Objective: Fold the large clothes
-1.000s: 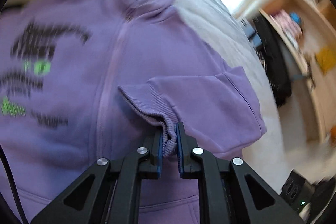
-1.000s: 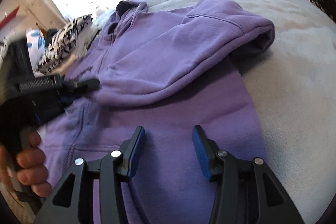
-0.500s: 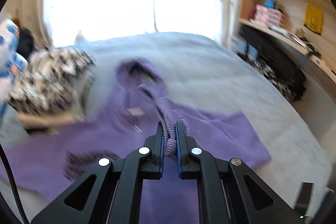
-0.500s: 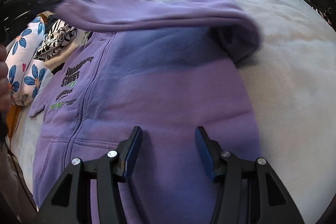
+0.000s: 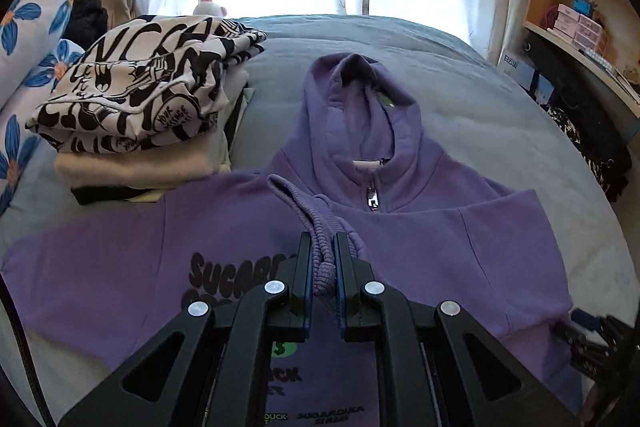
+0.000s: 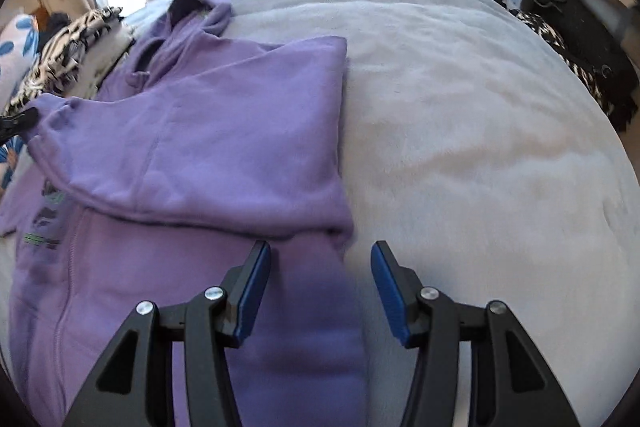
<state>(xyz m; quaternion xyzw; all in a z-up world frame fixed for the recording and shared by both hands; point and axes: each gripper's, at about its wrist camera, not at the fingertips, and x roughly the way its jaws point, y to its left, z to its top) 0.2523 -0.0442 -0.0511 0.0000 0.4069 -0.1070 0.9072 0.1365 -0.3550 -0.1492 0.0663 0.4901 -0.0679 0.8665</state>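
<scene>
**Sleeve carried across the chest, cuff still pinched**

Since a second ago my left gripper (image 5: pixel 321 269) has swung the sleeve up and over: the cuff was low by the hem side, now it hangs above the printed chest, and the sleeve lies folded across the front. My right gripper's (image 6: pixel 320 291) jaws have just been opening a little, with nothing pressed between them.

Left jaws are closed tight on the ribbed cuff (image 5: pixel 316 227). Right jaws stand apart, hovering over the hoodie's right side edge, pads off the fabric.

The purple hoodie (image 5: pixel 440 247) lies face up, zip closed, on the grey bed (image 6: pixel 480 127), hood towards the window.

Step in hand, as I judge it: sleeve fold-in, right sleeve. Next move calls for laying the cuff down flat on the chest and letting go, then doing the other sleeve, which spreads out to the left in the left wrist view.

Edges: the folded shoulder makes a clean straight line along the right side in the right wrist view. Open bed to the right of it, plenty of room. Left side is tighter: the stack of folded clothes (image 5: pixel 140 99) sits just beside the left shoulder, near the spread sleeve. Flowered pillow (image 5: pixel 24 67) beyond that.
</scene>
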